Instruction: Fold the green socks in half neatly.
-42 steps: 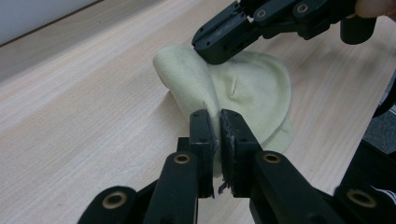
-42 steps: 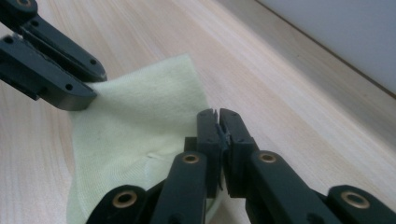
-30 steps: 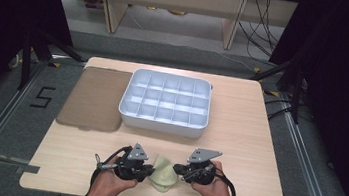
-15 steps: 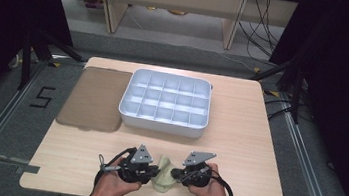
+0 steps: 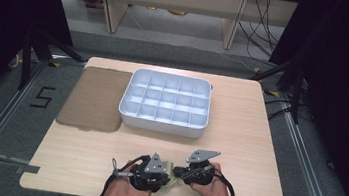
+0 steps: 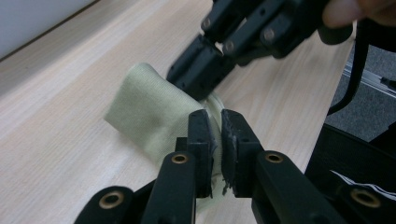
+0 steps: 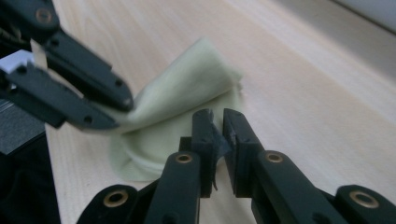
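A pale wooden table point(image 5: 236, 151) stands on grey floor. At its 6 o'clock edge lies one yellow-green cloth point(image 6: 149, 105), pinched from both sides: the left gripper point(image 6: 215, 128) is clenched on one edge and the right gripper point(image 7: 217, 126) on another. Uneven pulling could slip a thin edge free or drag it off the table. Toward 12 o'clock sit one white divided tray point(image 5: 166, 103) and one brown mat point(image 5: 94, 97)

tray point(image 5: 164, 119) – table point(image 5: 237, 146) centre | mat point(image 5: 94, 98) – touching tray's left | cloth point(image 5: 170, 168) – near front edge
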Action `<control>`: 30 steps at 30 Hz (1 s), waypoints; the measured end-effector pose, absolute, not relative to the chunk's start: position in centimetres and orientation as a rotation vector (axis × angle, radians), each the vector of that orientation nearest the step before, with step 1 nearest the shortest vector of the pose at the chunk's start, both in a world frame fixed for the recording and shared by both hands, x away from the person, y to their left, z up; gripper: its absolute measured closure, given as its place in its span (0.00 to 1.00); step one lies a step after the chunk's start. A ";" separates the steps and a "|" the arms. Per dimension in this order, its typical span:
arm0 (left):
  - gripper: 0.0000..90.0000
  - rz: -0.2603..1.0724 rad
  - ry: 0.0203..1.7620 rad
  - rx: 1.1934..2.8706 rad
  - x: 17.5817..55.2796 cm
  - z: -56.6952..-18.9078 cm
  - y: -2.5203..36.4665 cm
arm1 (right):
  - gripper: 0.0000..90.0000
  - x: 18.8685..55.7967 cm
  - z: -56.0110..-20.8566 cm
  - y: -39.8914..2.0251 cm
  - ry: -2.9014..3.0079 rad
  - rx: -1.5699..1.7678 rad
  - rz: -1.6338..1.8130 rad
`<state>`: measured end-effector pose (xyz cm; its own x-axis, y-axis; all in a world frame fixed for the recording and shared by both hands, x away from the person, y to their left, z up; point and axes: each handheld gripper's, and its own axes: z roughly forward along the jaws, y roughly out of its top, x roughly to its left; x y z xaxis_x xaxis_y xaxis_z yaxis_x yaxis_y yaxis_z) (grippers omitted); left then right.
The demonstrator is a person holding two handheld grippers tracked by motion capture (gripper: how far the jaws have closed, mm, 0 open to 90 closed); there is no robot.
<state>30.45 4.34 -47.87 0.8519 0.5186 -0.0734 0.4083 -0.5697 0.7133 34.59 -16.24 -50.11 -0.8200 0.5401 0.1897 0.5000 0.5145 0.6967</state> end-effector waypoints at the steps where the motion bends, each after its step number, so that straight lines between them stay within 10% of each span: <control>1: 0.91 0.175 0.689 2.242 30.3 -48.1 4.1 | 0.93 34.7 -49.9 -16.5 2.672 0.933 1.220; 30: 0.88 0.174 0.645 2.289 30.2 -49.4 3.1 | 0.94 35.2 -49.6 -15.9 2.681 0.853 1.237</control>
